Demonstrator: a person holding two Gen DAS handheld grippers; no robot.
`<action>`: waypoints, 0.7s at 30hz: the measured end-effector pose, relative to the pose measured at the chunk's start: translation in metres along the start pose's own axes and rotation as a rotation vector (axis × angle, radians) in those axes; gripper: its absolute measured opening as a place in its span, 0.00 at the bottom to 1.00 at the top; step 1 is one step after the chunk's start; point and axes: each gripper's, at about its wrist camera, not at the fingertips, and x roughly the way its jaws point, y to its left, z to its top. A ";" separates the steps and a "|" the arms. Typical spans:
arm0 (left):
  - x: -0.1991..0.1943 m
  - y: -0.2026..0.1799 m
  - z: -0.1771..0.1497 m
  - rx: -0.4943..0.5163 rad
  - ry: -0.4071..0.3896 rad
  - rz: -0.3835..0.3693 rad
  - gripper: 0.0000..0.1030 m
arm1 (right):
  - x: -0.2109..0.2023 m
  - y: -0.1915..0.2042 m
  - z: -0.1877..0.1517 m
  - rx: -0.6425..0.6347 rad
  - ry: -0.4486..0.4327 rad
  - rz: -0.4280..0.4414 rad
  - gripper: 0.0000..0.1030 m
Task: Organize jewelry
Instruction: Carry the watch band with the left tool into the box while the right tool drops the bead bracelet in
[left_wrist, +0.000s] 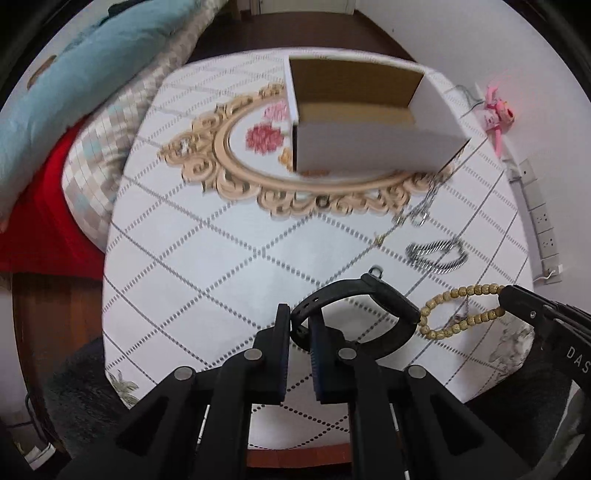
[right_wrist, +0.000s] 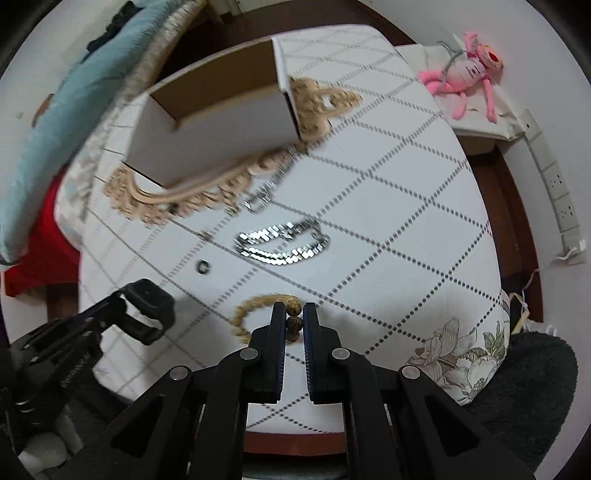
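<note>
Your left hand-held gripper (left_wrist: 299, 328) is clamped on the black watch (left_wrist: 354, 314), and the right hand-held gripper (right_wrist: 294, 317) is pinched on the bead bracelet (right_wrist: 255, 310). Both hang over the counter's (left_wrist: 221, 266) near edge. The open box (left_wrist: 369, 122) sits straight ahead toward the far edge, slightly nearer your left.

Box (left_wrist: 369, 122) on table (left_wrist: 207, 266), bracelet (left_wrist: 436, 253) before it.
</note>
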 end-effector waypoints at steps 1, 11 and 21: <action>-0.007 -0.001 0.004 0.001 -0.013 -0.004 0.07 | -0.006 0.002 0.003 -0.004 -0.009 0.012 0.09; -0.032 -0.011 0.098 0.034 -0.112 -0.048 0.07 | -0.080 0.032 0.069 -0.077 -0.151 0.114 0.09; -0.013 -0.015 0.172 0.047 -0.099 -0.022 0.07 | -0.069 0.055 0.165 -0.137 -0.155 0.117 0.09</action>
